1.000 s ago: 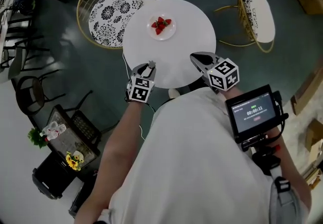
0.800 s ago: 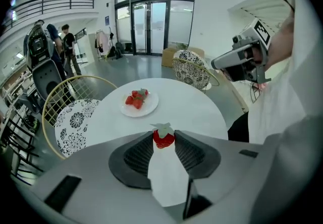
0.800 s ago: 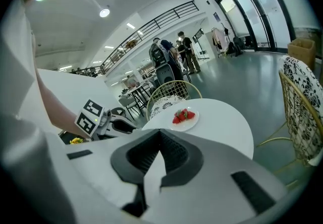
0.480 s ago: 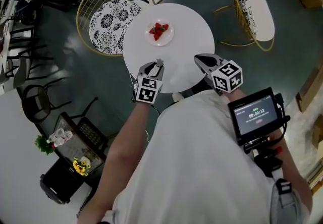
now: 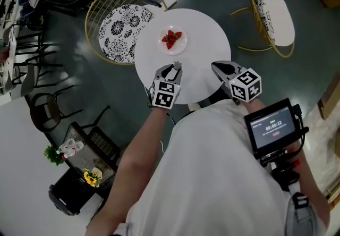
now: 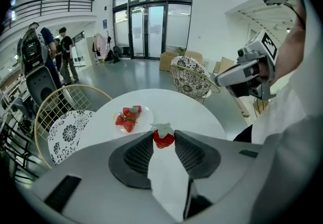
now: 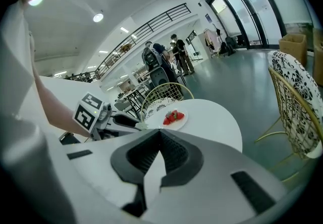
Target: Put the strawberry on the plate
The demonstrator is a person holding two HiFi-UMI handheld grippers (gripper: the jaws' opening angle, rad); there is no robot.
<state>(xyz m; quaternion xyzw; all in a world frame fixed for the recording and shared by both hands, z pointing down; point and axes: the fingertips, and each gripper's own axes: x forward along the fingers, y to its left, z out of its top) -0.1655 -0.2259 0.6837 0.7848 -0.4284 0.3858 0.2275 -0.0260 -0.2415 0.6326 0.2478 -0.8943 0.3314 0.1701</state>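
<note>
My left gripper [image 6: 163, 140] is shut on a red strawberry [image 6: 163, 137] with a pale green leaf cap, held over the near edge of the round white table [image 5: 204, 33]. In the head view the left gripper [image 5: 176, 66] sits at the table's near left. A white plate [image 5: 173, 40] with several strawberries [image 5: 171, 38] lies toward the table's far side, beyond the left gripper; the plate [image 6: 144, 115] also shows ahead of the jaws. My right gripper [image 5: 219, 67] hovers at the table's near right, its tips touching with nothing held; its jaws [image 7: 159, 132] meet.
Two gold wire chairs with patterned cushions flank the table, one chair [image 5: 123, 25] at far left, another chair [image 5: 273, 14] at far right. A handheld monitor [image 5: 273, 128] sits by my right side. People [image 6: 65, 54] stand far off by the glass doors.
The left gripper with the strawberry has moved right and forward over the table's edge, nearer the plate. The right gripper has hardly moved.
</note>
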